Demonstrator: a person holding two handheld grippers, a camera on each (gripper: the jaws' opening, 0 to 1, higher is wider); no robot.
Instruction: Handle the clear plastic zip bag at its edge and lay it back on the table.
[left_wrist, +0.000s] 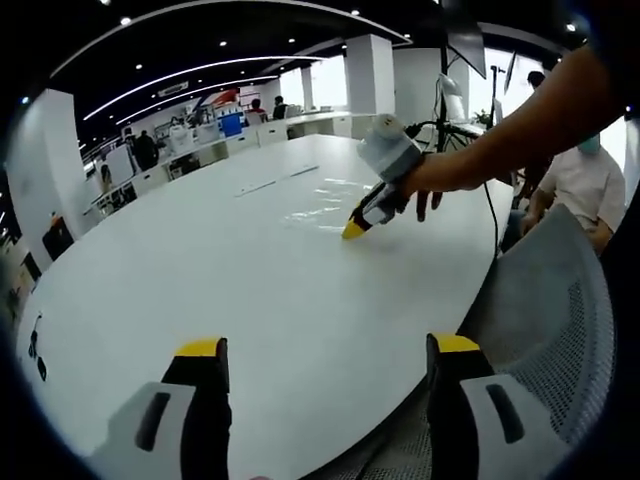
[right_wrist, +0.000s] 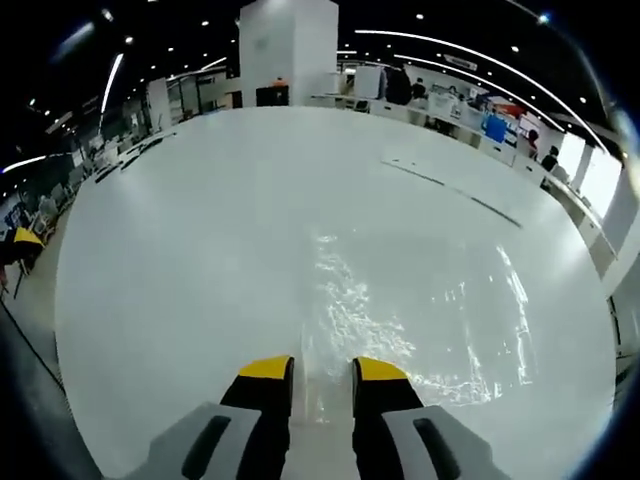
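At the near edge of the white table (right_wrist: 160, 280), in the right gripper view, the right gripper (right_wrist: 322, 375) is being held low over the tabletop, its yellow-tipped jaws narrowed to a slim gap. The near edge of the clear plastic zip bag (right_wrist: 420, 310) is running into that gap, but whether the plastic is actually being pinched cannot be told. The bag is lying flat and crinkled on the table, spreading away from the jaws toward the table's middle and right side, with light glinting off its wrinkles. Beyond it, two thin dark strips (right_wrist: 450, 190) are lying on the table.

In the left gripper view, the left gripper (left_wrist: 328, 355) is being held wide open with nothing between its jaws, over the table's near edge. Farther along that edge, the right gripper is being held by a hand (left_wrist: 430, 180), its yellow tip touching down at the bag's edge. A grey mesh chair (left_wrist: 550, 310) is standing just beside the table, with a seated person (left_wrist: 585, 185) behind it.
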